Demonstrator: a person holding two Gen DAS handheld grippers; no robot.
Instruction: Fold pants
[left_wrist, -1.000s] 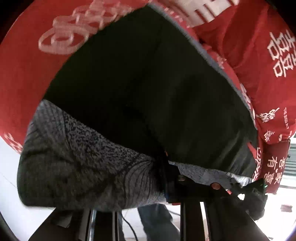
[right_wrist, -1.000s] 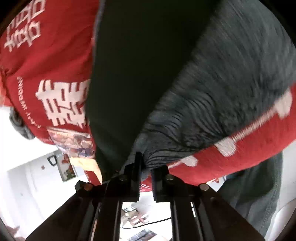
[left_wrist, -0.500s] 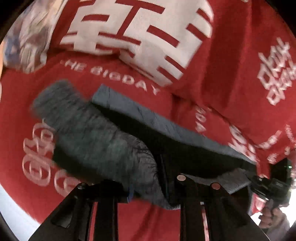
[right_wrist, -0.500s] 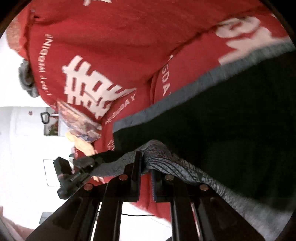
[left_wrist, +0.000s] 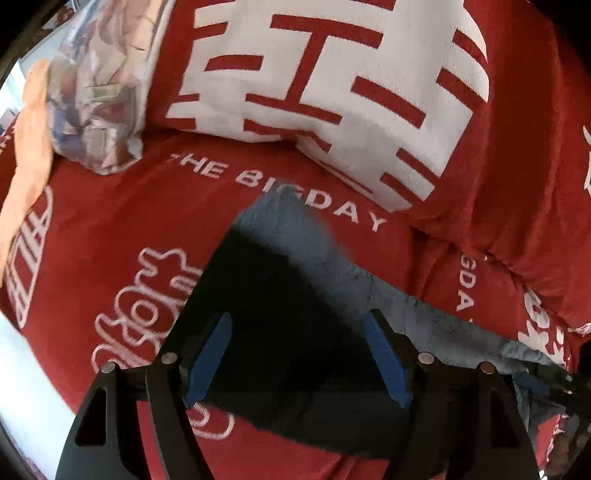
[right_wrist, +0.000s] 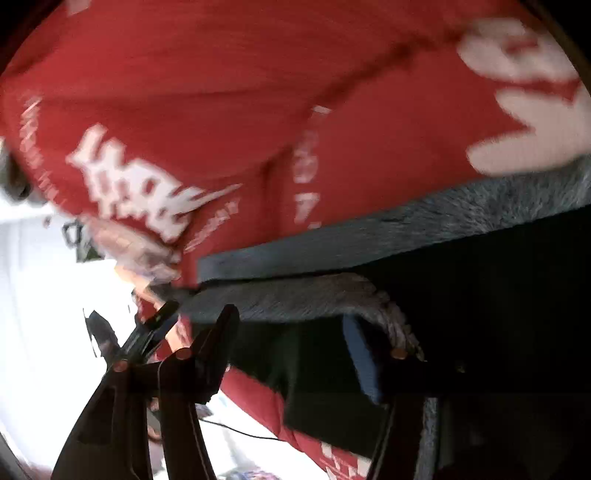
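The pants are black with a grey fleecy lining and lie folded on the red bedspread. My left gripper hovers just over their near corner. Its jaws are opening, and the blue pads stand apart on either side of the black cloth without pressing it. In the blurred right wrist view the pants show a grey band along their far edge. My right gripper is also opening. A grey fold rests on top of its right finger, but nothing is pinched. The left gripper shows at the pants' far corner.
A red pillow with a large white character lies just beyond the pants. A patterned pillow sits at the upper left. The bed's edge drops to a bright white floor, where a thin cable runs.
Both grippers held the pants' grey edge shut and carried it over and down onto the bedspread. Both jaws have now spread and let the cloth go.
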